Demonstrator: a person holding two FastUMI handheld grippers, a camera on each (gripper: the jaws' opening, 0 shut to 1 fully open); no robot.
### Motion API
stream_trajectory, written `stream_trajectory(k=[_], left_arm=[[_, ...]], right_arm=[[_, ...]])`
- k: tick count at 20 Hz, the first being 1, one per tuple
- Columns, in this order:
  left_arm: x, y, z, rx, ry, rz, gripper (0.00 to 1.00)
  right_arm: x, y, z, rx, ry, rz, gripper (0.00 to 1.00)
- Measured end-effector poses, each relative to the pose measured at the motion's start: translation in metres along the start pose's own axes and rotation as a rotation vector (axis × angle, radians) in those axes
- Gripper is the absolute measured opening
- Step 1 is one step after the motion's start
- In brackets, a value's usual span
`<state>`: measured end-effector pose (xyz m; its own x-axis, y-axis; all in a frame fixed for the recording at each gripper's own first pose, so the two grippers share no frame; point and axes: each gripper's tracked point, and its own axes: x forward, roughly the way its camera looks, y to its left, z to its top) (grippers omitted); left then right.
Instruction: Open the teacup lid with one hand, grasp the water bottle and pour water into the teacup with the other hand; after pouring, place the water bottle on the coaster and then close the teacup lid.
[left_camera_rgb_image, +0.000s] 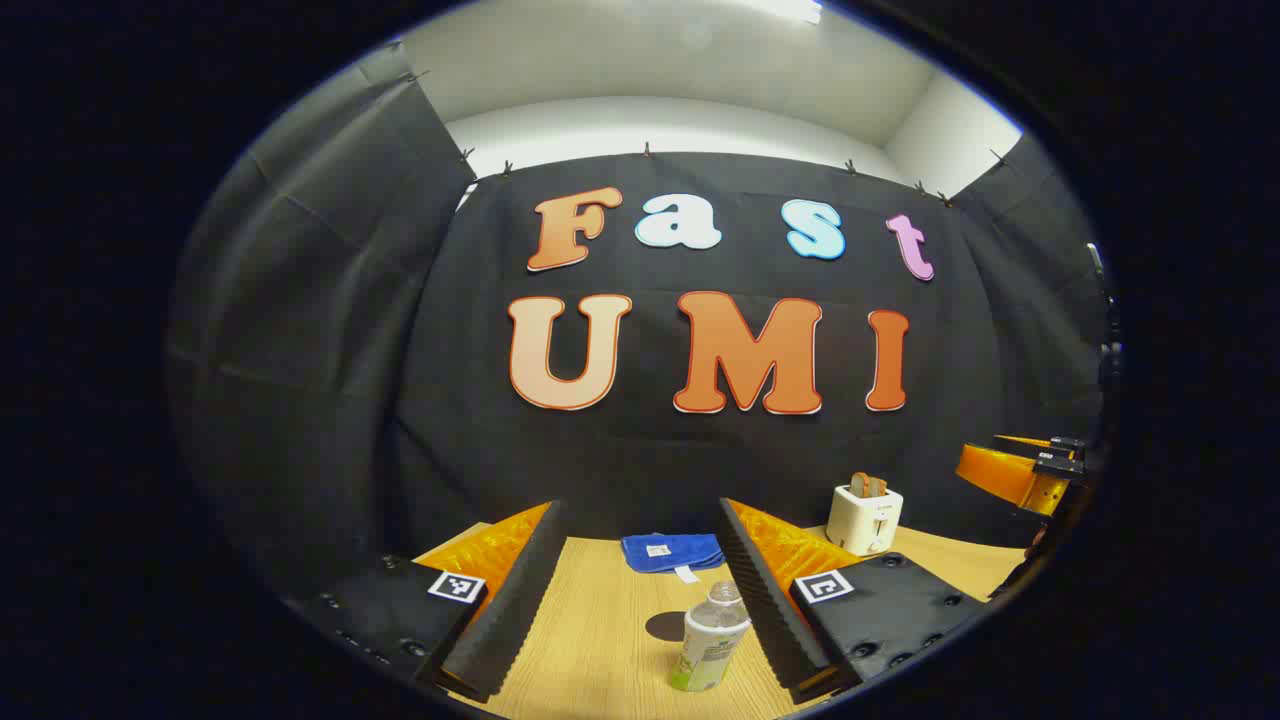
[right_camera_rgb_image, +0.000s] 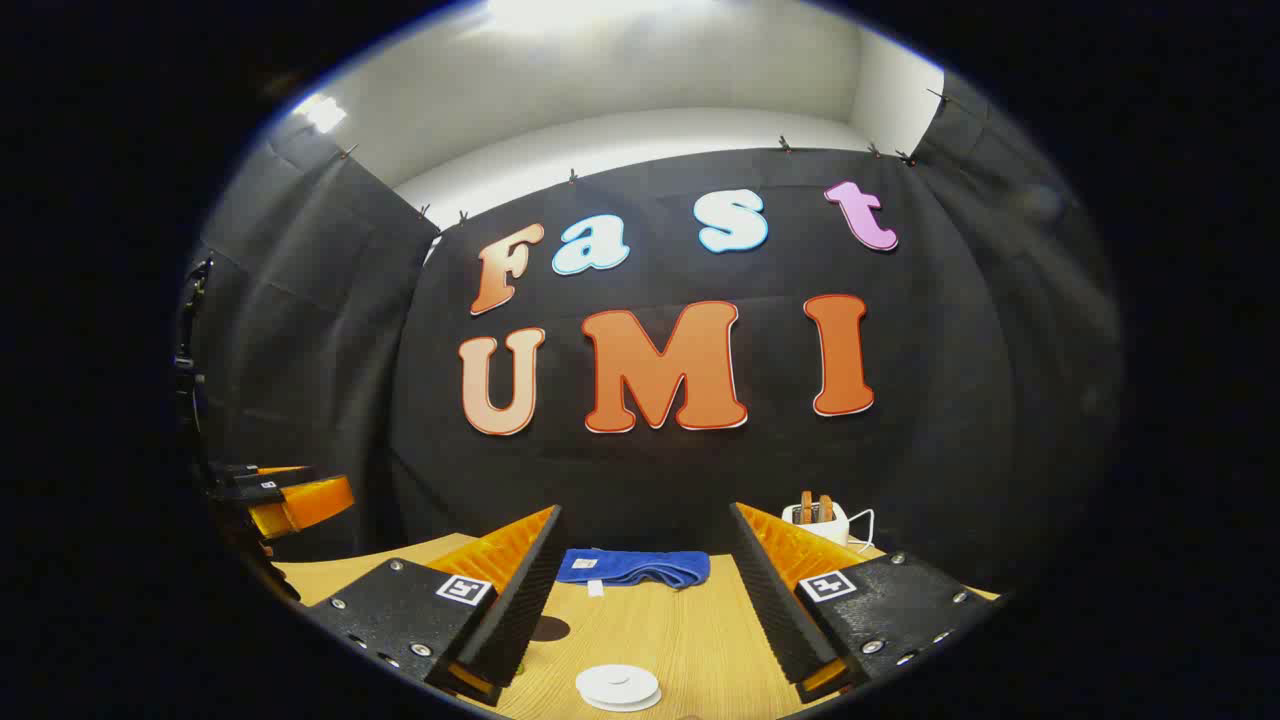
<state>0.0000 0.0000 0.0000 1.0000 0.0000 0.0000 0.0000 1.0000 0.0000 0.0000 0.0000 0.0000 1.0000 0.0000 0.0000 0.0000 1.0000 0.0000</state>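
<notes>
Left gripper (left_camera_rgb_image: 640, 600) spread, empty; water bottle (left_camera_rgb_image: 712, 640) between fingers, upright, neck toward 12 o'clock. Right gripper (right_camera_rgb_image: 640, 600) spread above white coaster (right_camera_rgb_image: 618, 687).

I find no legible text on any object. The bottle (left_camera_rgb_image: 712, 640) carries a label, the cloth (left_camera_rgb_image: 672, 551) a small white tag, and the toaster (left_camera_rgb_image: 866, 518) a faint mark on its front, all too small for me to read. Each gripper finger base bears a square black-and-white marker (left_camera_rgb_image: 457, 587) with a coded pattern, no lettering.
</notes>
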Motion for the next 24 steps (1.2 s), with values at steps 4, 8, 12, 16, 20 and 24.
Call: stream_trajectory(k=[4, 8, 12, 16, 20, 24], left_arm=[[0.005, -0.003, 0.001, -0.029, -0.014, -0.019, 0.97], [0.0, -0.01, -0.005, -0.003, -0.009, -0.026, 0.97], [-0.001, -0.011, 0.004, 0.045, -0.036, -0.015, 0.96], [-0.007, -0.019, 0.004, 0.05, -0.043, -0.032, 0.97], [-0.008, -0.024, 0.01, 0.049, -0.059, -0.044, 0.96], [-0.011, -0.028, 0.01, 0.052, -0.061, -0.055, 0.96]], right_arm=[[-0.003, 0.0, -0.008, -0.053, 0.015, 0.021, 0.96], [-0.005, 0.013, -0.012, -0.052, 0.027, 0.049, 0.96], [-0.008, 0.015, -0.002, -0.042, 0.001, 0.051, 0.96], [-0.013, 0.014, 0.004, -0.009, -0.01, 0.061, 0.96], [-0.013, 0.013, 0.007, -0.017, -0.023, 0.053, 0.96], [-0.013, 0.014, 0.005, -0.021, -0.011, 0.069, 0.96]])
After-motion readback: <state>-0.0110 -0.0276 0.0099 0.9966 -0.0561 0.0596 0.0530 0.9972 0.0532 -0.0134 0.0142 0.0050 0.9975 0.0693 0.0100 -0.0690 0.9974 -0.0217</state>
